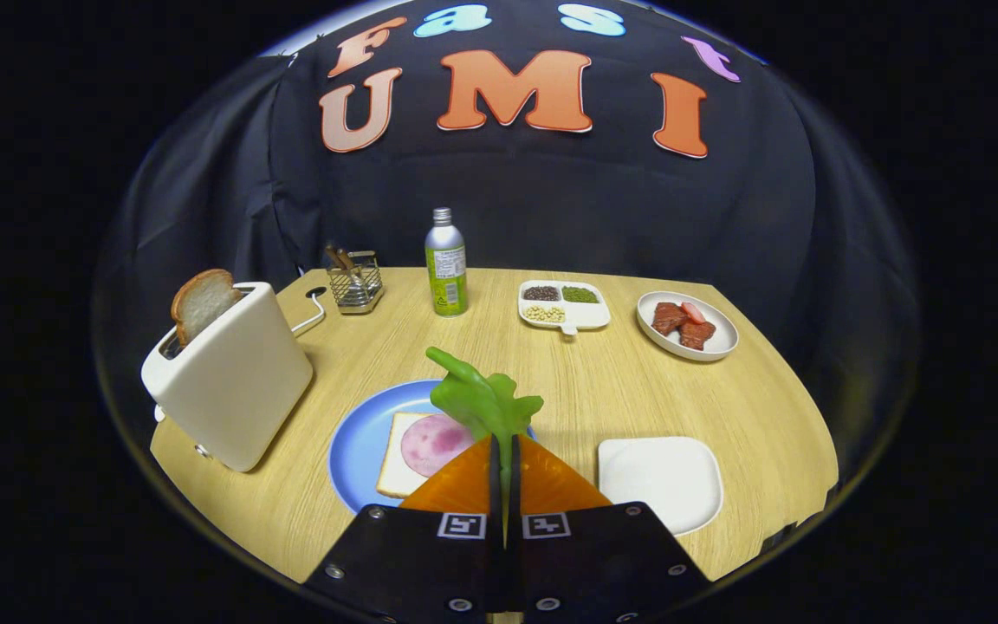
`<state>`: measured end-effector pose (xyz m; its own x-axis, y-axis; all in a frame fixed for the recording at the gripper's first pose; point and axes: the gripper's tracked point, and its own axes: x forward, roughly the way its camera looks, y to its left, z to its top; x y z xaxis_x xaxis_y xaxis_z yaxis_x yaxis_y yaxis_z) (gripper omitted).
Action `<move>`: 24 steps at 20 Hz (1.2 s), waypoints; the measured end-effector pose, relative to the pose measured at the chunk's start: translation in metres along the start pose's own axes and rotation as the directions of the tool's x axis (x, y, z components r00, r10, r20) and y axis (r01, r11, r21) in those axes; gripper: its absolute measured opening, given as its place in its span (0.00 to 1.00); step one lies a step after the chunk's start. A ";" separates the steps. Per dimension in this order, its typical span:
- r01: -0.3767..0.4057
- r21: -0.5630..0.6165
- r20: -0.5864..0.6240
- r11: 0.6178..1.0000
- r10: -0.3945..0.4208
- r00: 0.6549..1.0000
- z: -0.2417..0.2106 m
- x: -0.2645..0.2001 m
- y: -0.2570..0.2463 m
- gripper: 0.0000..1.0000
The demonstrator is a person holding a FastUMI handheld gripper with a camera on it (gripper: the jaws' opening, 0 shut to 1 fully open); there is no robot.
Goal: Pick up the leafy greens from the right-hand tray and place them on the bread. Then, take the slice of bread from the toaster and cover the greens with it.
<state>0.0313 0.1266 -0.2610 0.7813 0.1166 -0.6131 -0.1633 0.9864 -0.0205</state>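
Note:
My gripper (503,444) is shut on the leafy greens (480,399), whose stem runs down between the two fingers while the leaves stick up ahead of the tips. Just left of and below the fingers lies a slice of bread (397,468) topped with a pink round of ham (431,444), on a blue plate (357,444). The greens hang above the plate's right part. To the right of the fingers sits the white tray (662,478), bare. A white toaster (230,377) stands at the left with a slice of bread (201,302) poking out of its slot.
Beyond the plate stand a green-labelled bottle (446,263), a wire holder (354,281), a divided white dish of seeds and beans (563,305) and a white plate of red meat pieces (687,324). The wooden table (620,390) ends close at the front and right.

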 end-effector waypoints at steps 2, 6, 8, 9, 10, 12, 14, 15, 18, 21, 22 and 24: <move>-0.011 -0.012 -0.007 1.000 0.011 1.000 -0.003 0.003 0.010 0.01; -0.033 -0.018 -0.020 0.999 0.032 0.999 -0.005 0.009 0.027 0.01; -0.040 -0.030 -0.031 0.999 0.039 0.999 -0.008 0.014 0.034 0.02; -0.041 -0.038 -0.037 0.998 0.040 0.999 -0.011 0.016 0.037 0.02; -0.041 -0.046 -0.042 0.998 0.039 0.998 -0.013 0.019 0.039 0.02; -0.045 -0.059 -0.055 0.997 0.042 0.998 -0.017 0.025 0.041 0.02; -0.044 -0.070 -0.072 0.997 0.039 0.997 -0.023 0.033 0.043 0.02; -0.049 -0.073 -0.084 0.996 0.043 0.996 -0.026 0.036 0.045 0.03; -0.053 -0.100 -0.080 0.994 0.046 0.996 -0.024 0.045 0.048 0.03; -0.061 -0.138 -0.102 0.988 0.047 0.994 -0.034 0.052 0.049 0.03; -0.061 -0.148 -0.109 0.987 0.045 0.993 -0.036 0.053 0.049 0.03; -0.066 -0.151 -0.125 0.986 0.047 0.991 -0.042 0.053 0.051 0.08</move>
<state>0.0389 0.1783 -0.3281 0.6915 0.1474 -0.7072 -0.3035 0.9476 -0.0993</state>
